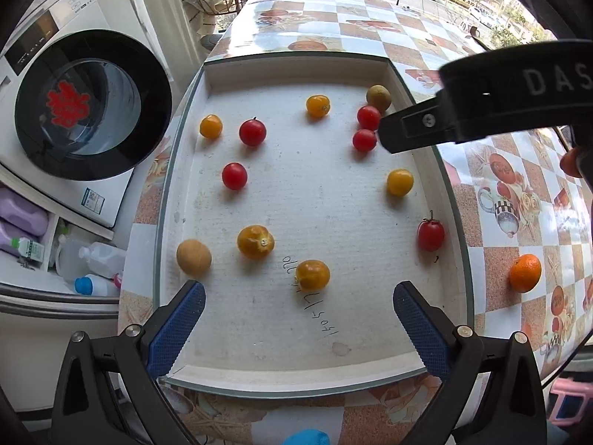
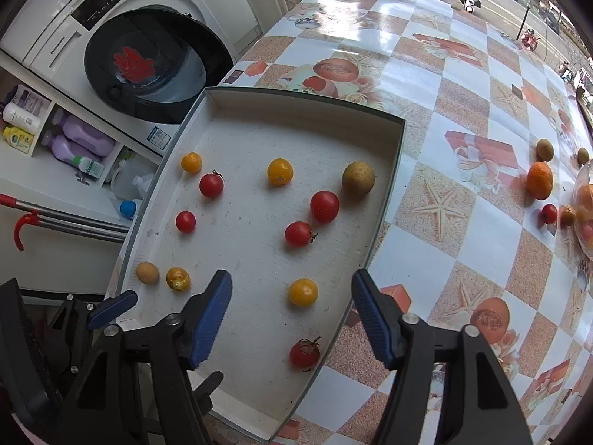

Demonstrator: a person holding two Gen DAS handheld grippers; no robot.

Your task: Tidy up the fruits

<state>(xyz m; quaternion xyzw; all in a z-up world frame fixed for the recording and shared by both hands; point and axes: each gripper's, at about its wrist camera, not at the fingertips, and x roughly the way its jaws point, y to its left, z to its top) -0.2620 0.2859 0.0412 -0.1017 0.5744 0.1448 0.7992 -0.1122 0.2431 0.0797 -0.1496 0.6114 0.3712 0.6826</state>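
Left gripper: fingers spread wide, nothing held; a yellow tomato lies just ahead.
Right gripper: fingers spread, empty; another yellow tomato between them, untouched.
Tray: holds the fruits.

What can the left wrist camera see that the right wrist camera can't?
Only the left wrist view shows the handwriting on the tray floor and a pink thing at the lower right. Only the right wrist view shows the red-hooked pole, the red tomato out on the table and a glass bowl. Both show the white tray, the washing machine and the orange.
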